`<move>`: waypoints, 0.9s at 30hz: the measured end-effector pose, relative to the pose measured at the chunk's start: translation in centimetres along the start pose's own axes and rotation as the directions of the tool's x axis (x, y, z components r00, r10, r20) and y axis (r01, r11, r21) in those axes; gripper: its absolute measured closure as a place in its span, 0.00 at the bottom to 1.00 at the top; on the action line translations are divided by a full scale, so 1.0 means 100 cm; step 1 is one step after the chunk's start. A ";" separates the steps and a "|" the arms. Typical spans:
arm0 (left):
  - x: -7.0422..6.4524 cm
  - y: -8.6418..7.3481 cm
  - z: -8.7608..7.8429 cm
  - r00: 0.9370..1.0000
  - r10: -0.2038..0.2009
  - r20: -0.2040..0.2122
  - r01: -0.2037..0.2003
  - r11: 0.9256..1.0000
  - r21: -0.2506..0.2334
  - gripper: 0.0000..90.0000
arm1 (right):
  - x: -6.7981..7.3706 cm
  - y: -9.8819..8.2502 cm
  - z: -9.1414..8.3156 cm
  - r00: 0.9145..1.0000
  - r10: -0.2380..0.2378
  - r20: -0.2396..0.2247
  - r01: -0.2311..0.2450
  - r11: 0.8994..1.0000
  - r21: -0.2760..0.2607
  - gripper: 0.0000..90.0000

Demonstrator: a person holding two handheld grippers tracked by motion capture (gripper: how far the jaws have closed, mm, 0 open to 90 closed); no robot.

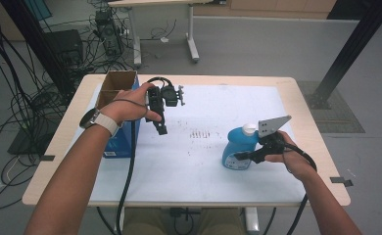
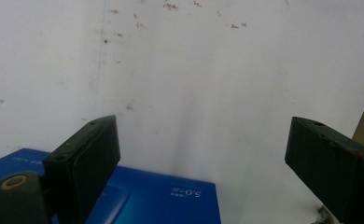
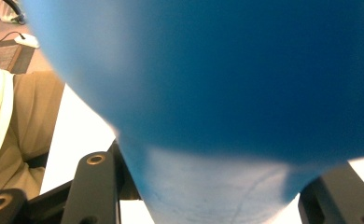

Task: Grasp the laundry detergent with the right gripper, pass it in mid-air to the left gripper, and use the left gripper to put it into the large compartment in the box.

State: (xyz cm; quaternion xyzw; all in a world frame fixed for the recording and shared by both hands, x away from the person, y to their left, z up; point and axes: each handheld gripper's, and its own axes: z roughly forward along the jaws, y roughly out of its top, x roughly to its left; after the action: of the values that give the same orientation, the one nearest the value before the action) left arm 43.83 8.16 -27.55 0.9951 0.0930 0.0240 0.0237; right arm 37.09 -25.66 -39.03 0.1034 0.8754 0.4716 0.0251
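Right gripper (image 1: 244,156) clamps blue bottle (image 1: 239,148) at right of table (image 1: 297,98), near its base. Smooth plastic, likely slippery, heavy if full (contents unseen); neck grip safer. Left gripper (image 1: 159,128) spread, empty.

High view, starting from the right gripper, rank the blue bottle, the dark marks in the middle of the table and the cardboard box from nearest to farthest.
From the right gripper:
1. Blue bottle, held in its fingers at the table's right.
2. Dark marks, mid-table, to the gripper's left.
3. Cardboard box, open, at the far-left edge beside the left gripper.
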 end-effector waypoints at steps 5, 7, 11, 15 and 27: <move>0.000 0.000 0.000 1.000 -0.004 -0.001 0.004 1.000 -0.003 0.12 | 0.000 0.000 0.000 1.000 0.000 -0.001 0.000 1.000 -0.001 0.48; 0.000 -0.001 0.000 1.000 -0.006 -0.001 0.006 1.000 -0.005 0.12 | 0.000 0.000 0.000 1.000 -0.003 0.000 0.003 1.000 0.000 0.48; 0.000 -0.001 0.000 1.000 -0.006 -0.002 0.006 1.000 -0.004 0.12 | 0.000 0.000 0.000 1.000 -0.003 0.000 0.003 1.000 0.000 0.48; 0.000 0.000 0.000 1.000 -0.004 -0.003 0.004 1.000 -0.003 0.12 | 0.000 0.000 0.000 1.000 -0.003 0.000 0.003 1.000 0.003 0.49; 0.000 0.001 0.000 1.000 -0.005 0.000 0.005 1.000 -0.003 0.12 | 0.000 0.000 0.000 1.000 0.000 0.000 0.000 1.000 -0.002 0.48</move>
State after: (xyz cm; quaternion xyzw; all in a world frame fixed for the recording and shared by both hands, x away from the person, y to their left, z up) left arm 43.84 8.11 -27.55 0.9948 0.0956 0.0242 0.0252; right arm 37.08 -25.65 -39.07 0.1032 0.8749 0.4725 0.0252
